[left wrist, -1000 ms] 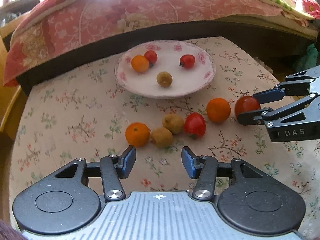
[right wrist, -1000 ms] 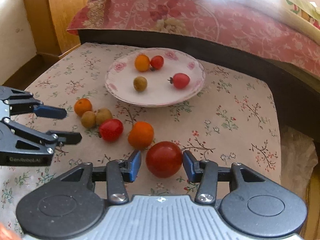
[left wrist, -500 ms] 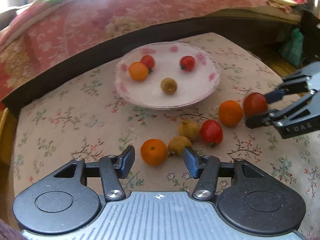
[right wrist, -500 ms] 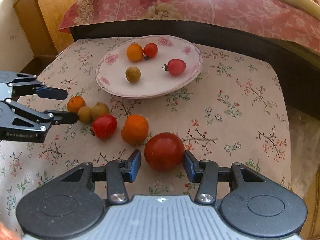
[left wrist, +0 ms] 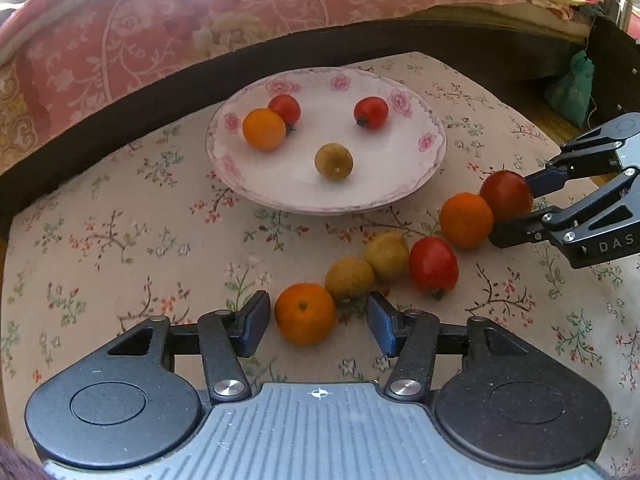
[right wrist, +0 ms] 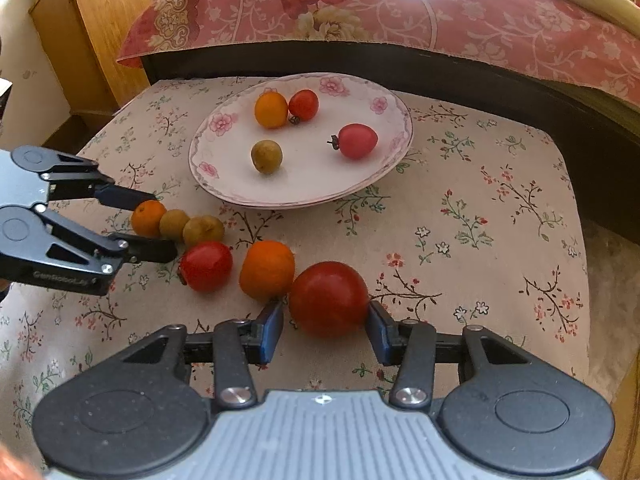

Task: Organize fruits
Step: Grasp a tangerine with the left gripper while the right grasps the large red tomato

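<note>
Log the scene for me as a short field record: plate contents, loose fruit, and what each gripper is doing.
plate: two small tomatoes, one orange fruit, one brown fruit
loose on cloth: two oranges, two brown fruits, two tomatoes
left gripper: open, straddling the near orange, pads not touching
right gripper: around the big tomato; right pad touching, small gap at left pad
fruit lifted: none visible
</note>
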The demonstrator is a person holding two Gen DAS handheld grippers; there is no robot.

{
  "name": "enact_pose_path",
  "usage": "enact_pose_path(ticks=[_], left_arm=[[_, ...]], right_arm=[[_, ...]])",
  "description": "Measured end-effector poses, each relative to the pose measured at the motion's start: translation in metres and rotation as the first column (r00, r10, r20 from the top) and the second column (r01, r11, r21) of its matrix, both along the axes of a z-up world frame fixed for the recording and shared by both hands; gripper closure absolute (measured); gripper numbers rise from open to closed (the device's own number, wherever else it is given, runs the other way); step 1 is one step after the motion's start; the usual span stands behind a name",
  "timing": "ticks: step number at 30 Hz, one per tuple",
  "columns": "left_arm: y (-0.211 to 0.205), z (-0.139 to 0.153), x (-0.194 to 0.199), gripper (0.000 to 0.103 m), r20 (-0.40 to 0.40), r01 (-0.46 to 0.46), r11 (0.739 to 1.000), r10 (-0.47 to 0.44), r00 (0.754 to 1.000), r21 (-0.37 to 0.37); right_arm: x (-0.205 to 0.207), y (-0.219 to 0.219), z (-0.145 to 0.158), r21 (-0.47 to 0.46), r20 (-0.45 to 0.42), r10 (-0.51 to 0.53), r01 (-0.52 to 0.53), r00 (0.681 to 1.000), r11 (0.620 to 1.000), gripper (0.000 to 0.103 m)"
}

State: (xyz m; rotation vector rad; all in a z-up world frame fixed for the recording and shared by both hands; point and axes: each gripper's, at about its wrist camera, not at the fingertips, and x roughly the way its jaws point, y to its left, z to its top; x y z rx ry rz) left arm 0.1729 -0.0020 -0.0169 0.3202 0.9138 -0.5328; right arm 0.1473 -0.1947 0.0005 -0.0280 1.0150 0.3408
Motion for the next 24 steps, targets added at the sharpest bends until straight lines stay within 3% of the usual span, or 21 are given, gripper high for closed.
enact_pose_path(ticks=[3,8,17,24], left_arm=[[0.000,0.000,-0.002,0.046,-0.007,-0.015,1.000,0.014,1.000,-0.010],[-0.005,0.003,-0.012,0.063,-0.007,-0.037,0.999,0.037,0.999,0.005],[-0.019,0.007,-0.039,0.064,-0.061,-0.063,0.998,0.064,0.996,0.011],[-0.029,0.005,-0.056,0.064,-0.058,-0.033,0.999,0.034,0.998,0.022]], right_arm=[[0.001,0.000,0.001,-0.002,0.000,0.002,-0.002,1.000,1.000,0.057],[-0.001,0.000,0.002,-0.007,0.005,0.007,-0.007,1.000,1.000,0.060],[-0.016,0.005,0.009,0.041,0.003,0.055,-0.055,0.998,0.998,0.061],[-0.030,0.016,0.005,0.030,-0.026,0.132,-0.131,0.991,0.991,0.061]])
